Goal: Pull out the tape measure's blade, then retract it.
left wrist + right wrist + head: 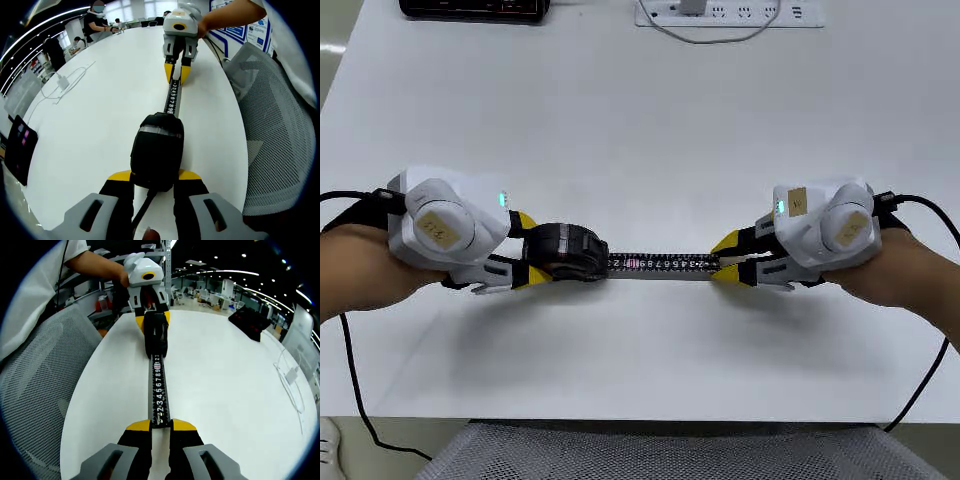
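Tabletop (640,150) lies open beyond; the blade (660,263) bars the middle, power strip (730,12) and black device (475,8) hug the far edge.

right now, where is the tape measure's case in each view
Head view: left of centre, the tape measure's case sits between the left gripper's jaws.
Left gripper view: lower centre, just above that view's own yellow jaw tips.
Right gripper view: upper centre, held by the left gripper at the far end.
Shared landmark: the numbered blade, running from the case to the right gripper.
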Motion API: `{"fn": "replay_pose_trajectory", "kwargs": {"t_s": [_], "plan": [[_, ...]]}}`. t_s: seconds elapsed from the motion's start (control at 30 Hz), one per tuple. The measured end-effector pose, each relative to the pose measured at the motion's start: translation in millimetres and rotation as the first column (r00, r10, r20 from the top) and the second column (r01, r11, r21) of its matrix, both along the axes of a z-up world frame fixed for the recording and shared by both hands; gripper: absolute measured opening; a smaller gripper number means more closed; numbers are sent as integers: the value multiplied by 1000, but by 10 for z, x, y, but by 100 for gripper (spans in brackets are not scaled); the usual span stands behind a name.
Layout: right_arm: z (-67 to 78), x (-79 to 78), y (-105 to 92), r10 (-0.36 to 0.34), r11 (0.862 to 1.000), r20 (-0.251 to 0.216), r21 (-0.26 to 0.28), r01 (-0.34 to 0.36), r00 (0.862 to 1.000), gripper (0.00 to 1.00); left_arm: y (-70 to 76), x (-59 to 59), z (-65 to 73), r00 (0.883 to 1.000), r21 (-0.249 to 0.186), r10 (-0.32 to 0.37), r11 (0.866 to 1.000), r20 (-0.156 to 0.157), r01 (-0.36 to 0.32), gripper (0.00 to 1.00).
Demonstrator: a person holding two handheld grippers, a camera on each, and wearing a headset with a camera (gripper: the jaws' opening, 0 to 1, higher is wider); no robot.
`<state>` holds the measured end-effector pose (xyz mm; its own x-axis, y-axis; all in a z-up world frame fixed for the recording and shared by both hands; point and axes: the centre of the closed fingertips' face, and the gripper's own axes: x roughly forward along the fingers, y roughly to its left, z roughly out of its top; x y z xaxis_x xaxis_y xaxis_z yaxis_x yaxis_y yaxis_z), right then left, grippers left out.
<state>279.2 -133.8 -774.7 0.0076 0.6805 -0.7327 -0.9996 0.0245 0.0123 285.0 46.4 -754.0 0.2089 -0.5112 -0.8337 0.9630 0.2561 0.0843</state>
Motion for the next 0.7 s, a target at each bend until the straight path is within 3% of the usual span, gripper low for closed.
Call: {"fn": "replay_pose_trajectory", "kwargs": {"t_s": [0.7], "plan": [[14, -6, -249, -17, 999, -2, -32, 17, 1000, 8, -7, -8, 3, 1000, 4, 5, 1000, 3, -5, 24]]}}
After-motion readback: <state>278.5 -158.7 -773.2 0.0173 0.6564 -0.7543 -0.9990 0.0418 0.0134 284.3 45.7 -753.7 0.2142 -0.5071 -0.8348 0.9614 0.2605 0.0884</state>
